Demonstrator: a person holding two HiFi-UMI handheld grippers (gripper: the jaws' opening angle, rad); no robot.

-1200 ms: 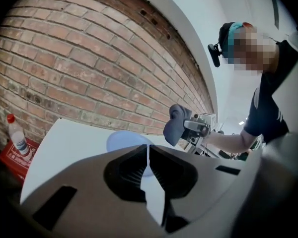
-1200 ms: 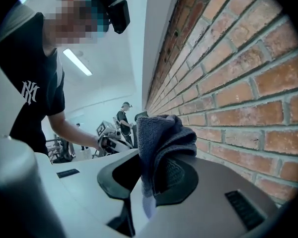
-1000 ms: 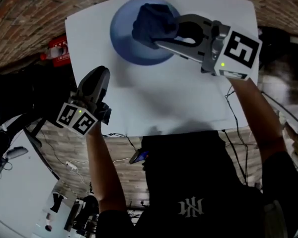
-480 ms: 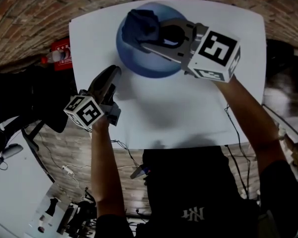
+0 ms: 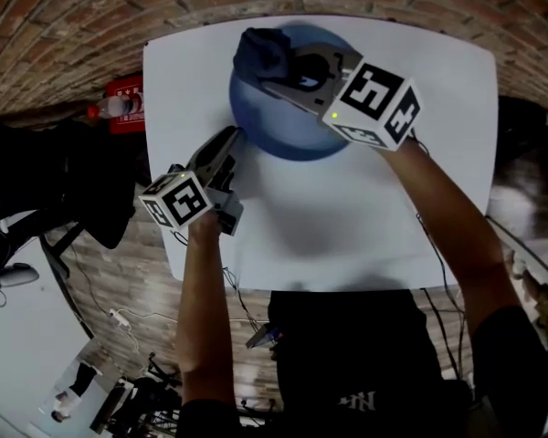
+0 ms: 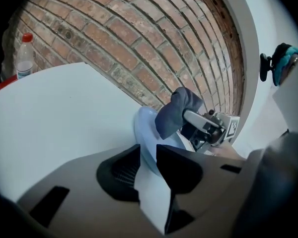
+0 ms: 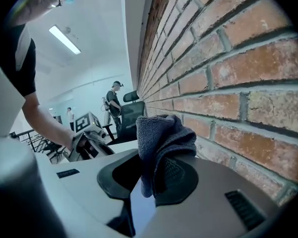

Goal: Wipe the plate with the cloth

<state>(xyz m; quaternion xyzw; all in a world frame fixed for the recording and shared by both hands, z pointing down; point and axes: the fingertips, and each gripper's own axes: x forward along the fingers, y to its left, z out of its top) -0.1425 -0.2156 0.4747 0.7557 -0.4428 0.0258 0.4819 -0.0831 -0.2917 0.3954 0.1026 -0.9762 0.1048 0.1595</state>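
A blue plate [image 5: 297,133] lies on the white table [image 5: 365,208] near its far edge. My right gripper [image 5: 276,69] hangs over the plate's far left part, shut on a bunched dark blue cloth [image 5: 258,48]. In the right gripper view the cloth [image 7: 161,133] fills the jaws of that gripper [image 7: 145,176]. My left gripper [image 5: 235,139] lies on its side at the plate's near left rim. In the left gripper view its jaws [image 6: 148,155] stand narrowly open, the plate's rim [image 6: 144,133] showing in the gap. Beyond it are the cloth [image 6: 176,108] and right gripper [image 6: 204,125].
A brick wall [image 6: 114,38] runs just behind the table's far edge. A bottle with a red cap [image 6: 24,58] stands past the table's left corner, by a red object [image 5: 128,103]. People and an office chair [image 7: 126,110] show far off in the right gripper view.
My left gripper has moved forward and right until its tips reach the plate's rim. The right gripper with the cloth has shifted left over the plate.
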